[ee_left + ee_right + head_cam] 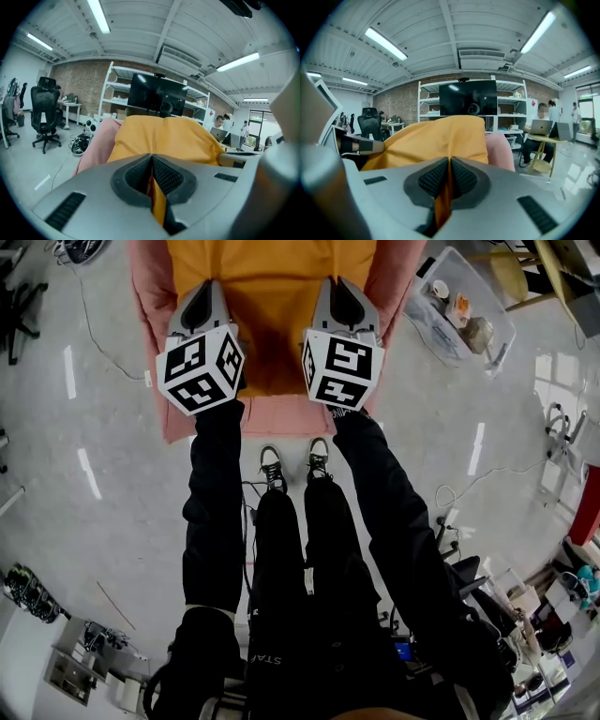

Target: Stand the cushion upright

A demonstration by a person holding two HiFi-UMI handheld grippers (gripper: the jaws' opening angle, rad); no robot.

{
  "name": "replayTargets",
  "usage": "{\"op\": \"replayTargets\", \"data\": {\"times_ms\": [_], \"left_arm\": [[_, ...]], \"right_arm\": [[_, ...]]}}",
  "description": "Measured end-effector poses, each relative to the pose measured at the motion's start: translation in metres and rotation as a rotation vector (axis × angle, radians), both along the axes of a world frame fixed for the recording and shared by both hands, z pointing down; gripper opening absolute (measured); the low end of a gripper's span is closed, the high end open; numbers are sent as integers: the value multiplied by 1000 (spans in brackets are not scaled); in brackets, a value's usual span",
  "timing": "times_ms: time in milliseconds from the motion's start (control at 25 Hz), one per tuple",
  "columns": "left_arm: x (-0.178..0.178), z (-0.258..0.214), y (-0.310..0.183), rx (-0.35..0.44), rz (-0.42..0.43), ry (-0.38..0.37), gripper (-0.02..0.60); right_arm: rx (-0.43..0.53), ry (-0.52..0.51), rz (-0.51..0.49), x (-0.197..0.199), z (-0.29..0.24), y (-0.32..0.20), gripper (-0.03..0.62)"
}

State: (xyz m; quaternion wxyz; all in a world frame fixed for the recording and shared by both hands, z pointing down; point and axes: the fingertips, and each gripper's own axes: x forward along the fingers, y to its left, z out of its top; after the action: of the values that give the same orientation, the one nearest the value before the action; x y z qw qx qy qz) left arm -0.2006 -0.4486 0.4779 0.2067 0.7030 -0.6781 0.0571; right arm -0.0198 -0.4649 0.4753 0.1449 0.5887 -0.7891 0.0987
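Orange cushion [272,296] clamped in left tongs [152,157] and right tongs [449,161]. Pink armchair [150,296] beneath; plastic bin [459,306] standing nearby.

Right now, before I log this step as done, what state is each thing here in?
Orange fabric cushion: pinched at its near edge by both grippers, lying in the armchair; cannot tell if upright.
Left gripper: fingers shut on the cushion's fabric.
Right gripper: fingers shut on the cushion's fabric.
Pink upholstered armchair: standing on the floor, cushion in it.
Clear plastic bin: lidless, items inside.
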Motion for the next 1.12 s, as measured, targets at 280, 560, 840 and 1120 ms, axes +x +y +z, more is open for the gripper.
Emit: {"op": "replayTargets", "data": {"times_ms": [280,560,840,1120], "left_arm": [[-6,1,-53,52,10,-49,6],[-10,86,-47,-112,-13,-89,8],[-11,148,-26,-246,-35,-84,8],[-5,127,-1,-276,-58,-77,8]], "right_arm": [[38,-25,-6,-6,6,-52,24],[-134,-33,-80,-8,86,-51,25],[-277,4,-118,-2,137,-37,65],[-297,6,-83,14,111,-9,112]]}}
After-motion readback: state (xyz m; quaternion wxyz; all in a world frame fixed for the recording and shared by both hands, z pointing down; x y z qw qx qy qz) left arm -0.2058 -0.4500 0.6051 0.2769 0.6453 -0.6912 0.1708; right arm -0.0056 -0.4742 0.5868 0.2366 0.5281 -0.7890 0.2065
